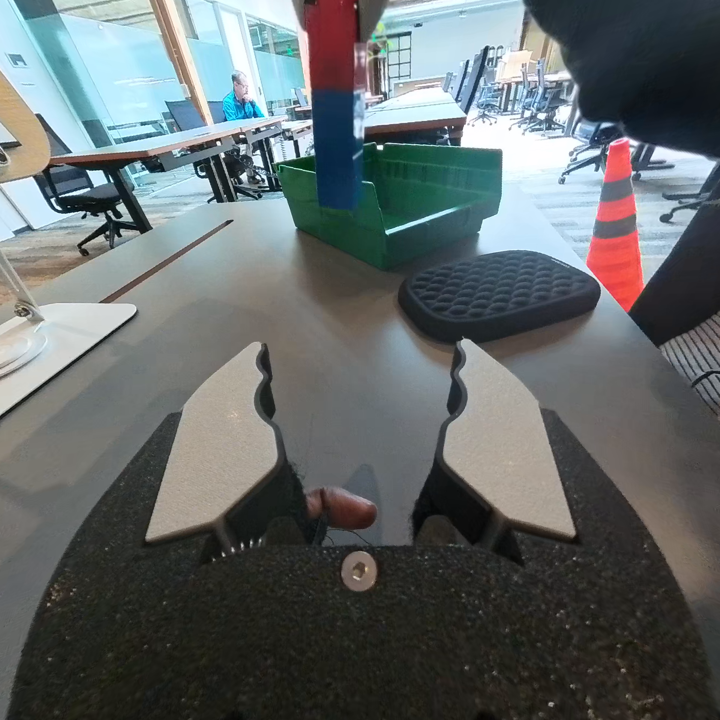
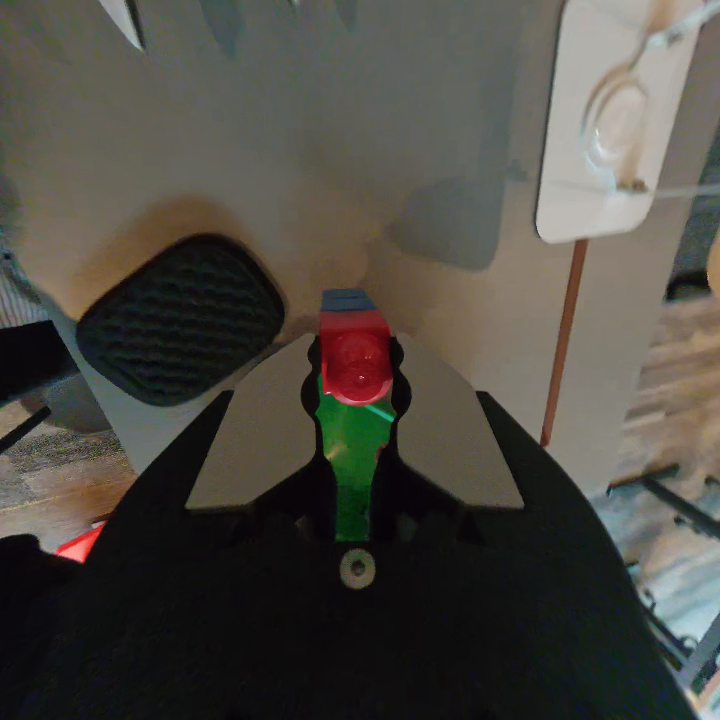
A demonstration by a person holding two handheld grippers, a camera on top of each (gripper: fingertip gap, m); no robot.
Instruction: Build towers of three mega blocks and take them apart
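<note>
While the left gripper (image 1: 360, 374) is being kept low over the dark table (image 1: 241, 296) with its fingers spread apart and nothing between them, a stack of a red block (image 2: 352, 352) on a blue block (image 2: 345, 300) is being held clamped in the right gripper (image 2: 356, 366). In the left view, the stack is being hung in the air before the far green bin (image 1: 420, 218), with a black pad (image 1: 498, 292) lying near on the right.

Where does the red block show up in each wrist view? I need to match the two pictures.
Left wrist view: red block at top centre, hanging in the air above the green bin, with a blue block joined below it.
Right wrist view: red block at centre, gripped between the right tool's fingers, blue block beyond it.
Shared landmark: the black dimpled pad on the table.
</note>
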